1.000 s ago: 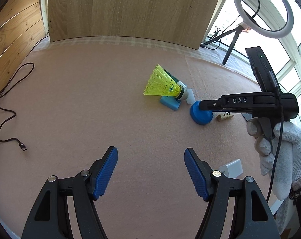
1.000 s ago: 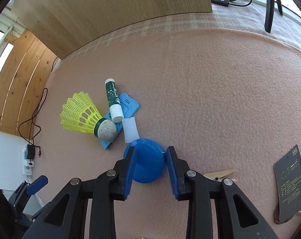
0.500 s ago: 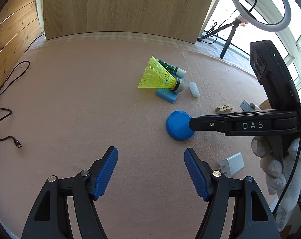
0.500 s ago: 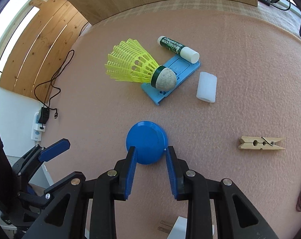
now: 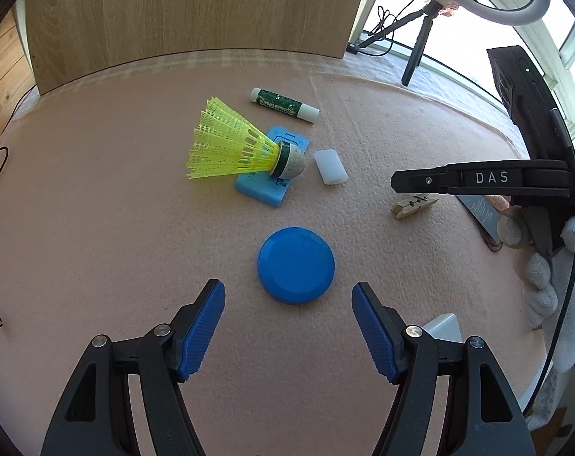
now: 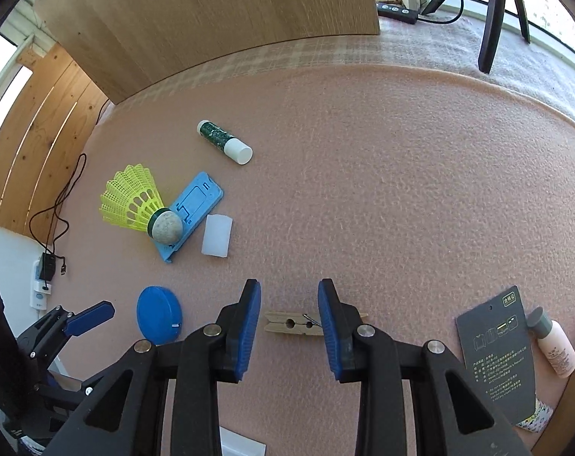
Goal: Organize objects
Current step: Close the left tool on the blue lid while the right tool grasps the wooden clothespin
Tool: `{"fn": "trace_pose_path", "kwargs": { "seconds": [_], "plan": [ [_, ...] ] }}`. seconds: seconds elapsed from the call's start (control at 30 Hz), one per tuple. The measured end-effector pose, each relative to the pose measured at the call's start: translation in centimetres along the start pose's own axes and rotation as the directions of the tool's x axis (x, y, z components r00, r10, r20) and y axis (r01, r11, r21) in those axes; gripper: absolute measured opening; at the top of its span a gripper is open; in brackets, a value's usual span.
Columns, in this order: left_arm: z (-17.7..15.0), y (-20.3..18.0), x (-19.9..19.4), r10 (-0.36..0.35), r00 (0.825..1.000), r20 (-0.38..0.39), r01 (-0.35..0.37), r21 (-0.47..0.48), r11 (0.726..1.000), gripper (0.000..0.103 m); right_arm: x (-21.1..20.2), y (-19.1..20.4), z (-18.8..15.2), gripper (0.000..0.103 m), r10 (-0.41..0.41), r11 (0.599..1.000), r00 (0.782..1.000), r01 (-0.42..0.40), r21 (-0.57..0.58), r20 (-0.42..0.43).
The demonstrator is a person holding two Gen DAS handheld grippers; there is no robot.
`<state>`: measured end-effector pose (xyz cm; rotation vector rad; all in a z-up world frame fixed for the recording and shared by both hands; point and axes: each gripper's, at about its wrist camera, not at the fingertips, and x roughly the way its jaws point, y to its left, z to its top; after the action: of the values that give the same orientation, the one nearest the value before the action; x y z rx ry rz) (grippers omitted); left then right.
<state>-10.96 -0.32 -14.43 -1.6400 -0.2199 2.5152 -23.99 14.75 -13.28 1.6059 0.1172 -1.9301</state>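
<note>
Surroundings: a yellow shuttlecock (image 5: 232, 150) lies with its cork on a blue stand (image 5: 274, 174); a white block (image 5: 330, 166) sits just beside the stand, a glue stick (image 5: 284, 105) farther back, all on pink felt (image 6: 401, 190).
Right edge: a dark card (image 6: 498, 345) and a small bottle (image 6: 555, 345) lie at the felt's border.
Disc: the blue disc (image 5: 295, 264) lies flat and free on the felt, ahead of the left claw (image 5: 288, 325).
Left claw: spread wide, empty, touching nothing.
Right claw (image 6: 289, 326): partly spread, empty, with a wooden peg (image 6: 292, 325) on the felt seen between its pads.
Hand: a white-gloved hand (image 5: 545, 281) holds the right claw, both claws tilted steeply down.
</note>
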Motion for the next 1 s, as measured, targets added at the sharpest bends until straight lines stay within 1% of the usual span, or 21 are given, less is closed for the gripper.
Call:
{"fn": "trace_pose_path", "kwargs": {
  "seconds": [0.17, 0.27, 0.43, 0.6, 0.73, 0.8, 0.87, 0.93, 1.0],
  "plan": [
    [0.5, -0.1, 1.2, 0.006, 1.000, -0.011, -0.006, -0.006, 1.000, 0.073, 0.5, -0.8, 0.7, 0.029, -0.002, 1.000, 1.000, 0.002, -0.002, -0.007],
    [0.6, 0.0, 1.7, 0.016, 1.000, -0.016, -0.016, -0.007, 1.000, 0.073, 0.4, -0.8, 0.6, 0.029, 0.003, 1.000, 1.000, -0.003, -0.021, -0.028],
    [0.8, -0.1, 2.5, 0.034, 0.999, -0.020, -0.034, -0.011, 0.999, 0.073, 0.0, -1.1, -0.6, 0.029, 0.048, 0.999, 0.996, -0.049, -0.014, -0.071],
    [1.0, -0.7, 3.2, 0.055, 0.998, -0.020, -0.055, 0.006, 0.998, 0.073, -0.1, -0.5, -2.1, 0.029, 0.057, 0.997, 0.994, -0.061, -0.036, -0.098],
    [1.3, -1.0, 3.5, 0.071, 0.997, -0.016, -0.071, 0.017, 0.997, 0.072, -0.2, 0.1, -2.8, 0.029, 0.037, 0.996, 0.995, -0.045, -0.080, -0.095],
    [1.4, -1.1, 3.7, 0.078, 0.997, -0.015, -0.077, 0.023, 0.997, 0.072, -0.3, 0.1, -3.0, 0.029, 0.042, 0.995, 0.994, -0.051, -0.091, -0.100],
    [1.6, -1.1, 3.9, 0.086, 0.996, -0.010, -0.086, 0.023, 0.996, 0.069, -0.4, 0.1, -3.3, 0.030, 0.037, 0.993, 0.994, -0.048, -0.109, -0.104],
    [1.6, -1.0, 4.0, 0.091, 0.996, -0.003, -0.091, 0.022, 0.996, 0.068, -0.5, 0.1, -3.5, 0.033, 0.030, 0.990, 0.994, -0.045, -0.134, -0.109],
    [1.6, -1.0, 4.0, 0.095, 0.995, 0.001, -0.095, 0.020, 0.995, 0.066, -0.6, 0.4, -3.9, 0.034, 0.021, 0.985, 0.993, -0.041, -0.169, -0.117]
  ]
}}
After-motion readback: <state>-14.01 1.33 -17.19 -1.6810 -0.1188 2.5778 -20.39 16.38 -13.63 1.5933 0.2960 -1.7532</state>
